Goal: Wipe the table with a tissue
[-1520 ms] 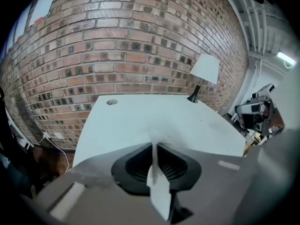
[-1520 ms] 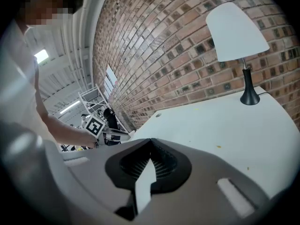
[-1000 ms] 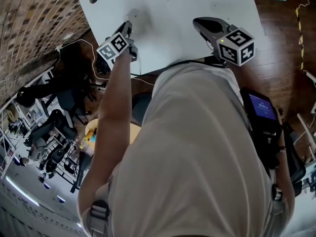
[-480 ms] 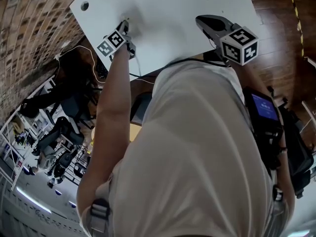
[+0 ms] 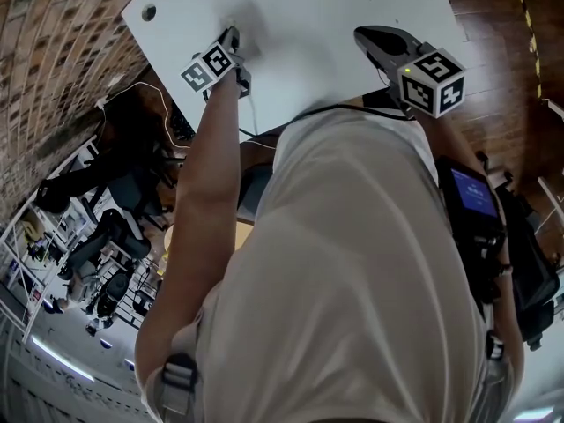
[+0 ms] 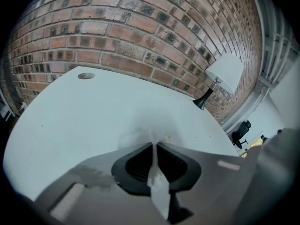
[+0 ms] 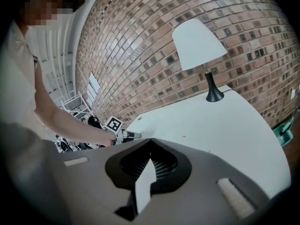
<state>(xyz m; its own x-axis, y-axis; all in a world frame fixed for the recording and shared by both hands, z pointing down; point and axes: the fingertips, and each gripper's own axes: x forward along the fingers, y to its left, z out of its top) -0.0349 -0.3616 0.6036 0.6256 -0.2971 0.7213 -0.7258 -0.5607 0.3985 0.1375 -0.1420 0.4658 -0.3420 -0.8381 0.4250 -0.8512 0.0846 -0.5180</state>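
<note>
A white tissue (image 6: 155,177) is pinched in my left gripper (image 6: 154,144), which is shut on it, and its crumpled end (image 6: 140,136) is pressed flat on the white table (image 6: 70,116). From the head view the left gripper (image 5: 233,35) points down onto the table's left part, right of the cable hole (image 5: 147,11). My right gripper (image 5: 363,35) hangs over the table's right part with its jaws shut. In the right gripper view (image 7: 150,140) I see nothing past its tips, and the left gripper (image 7: 135,135) shows beyond it.
A white-shaded lamp on a black base (image 7: 199,46) stands at the table's far end by the brick wall (image 6: 140,27). Chairs and wire racks (image 5: 97,254) crowd the floor left of the table. The table edge runs just ahead of the person's body (image 5: 352,280).
The left gripper has slid with the tissue across the table, farther from the cable hole. The right gripper has hardly shifted.
</note>
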